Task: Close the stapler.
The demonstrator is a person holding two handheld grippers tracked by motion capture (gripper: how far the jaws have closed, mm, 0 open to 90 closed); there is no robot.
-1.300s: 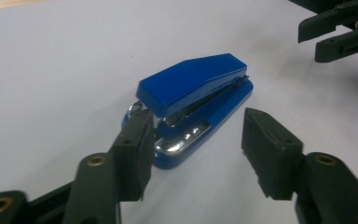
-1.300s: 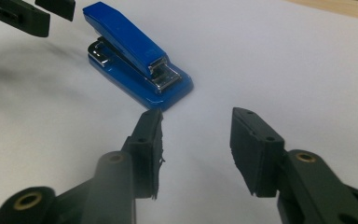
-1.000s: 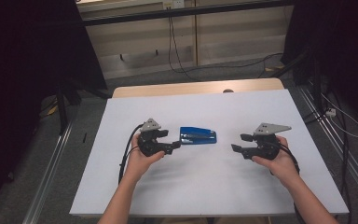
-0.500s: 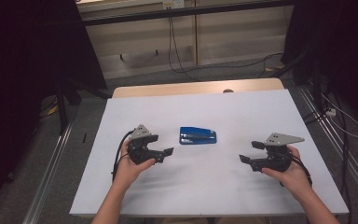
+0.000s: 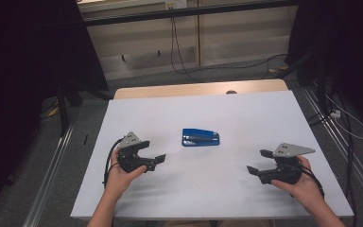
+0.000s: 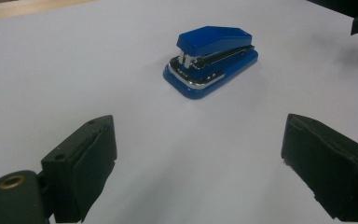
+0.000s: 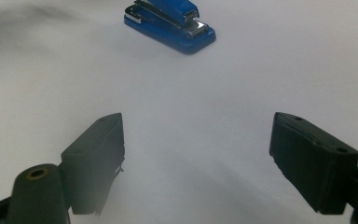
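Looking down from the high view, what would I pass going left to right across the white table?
Left hand-held gripper with jaws open → blue stapler lying alone mid-table → right hand-held gripper, also open. All sit over the white table.

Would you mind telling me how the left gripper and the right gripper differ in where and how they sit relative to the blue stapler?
The left gripper lies to the left of the blue stapler and closer to it; the right gripper lies to its right and farther off. The left gripper sits a little farther up the white table; the right gripper sits nearer the front edge. Both point inward toward the stapler, with jaws open and empty; both have just been opening.
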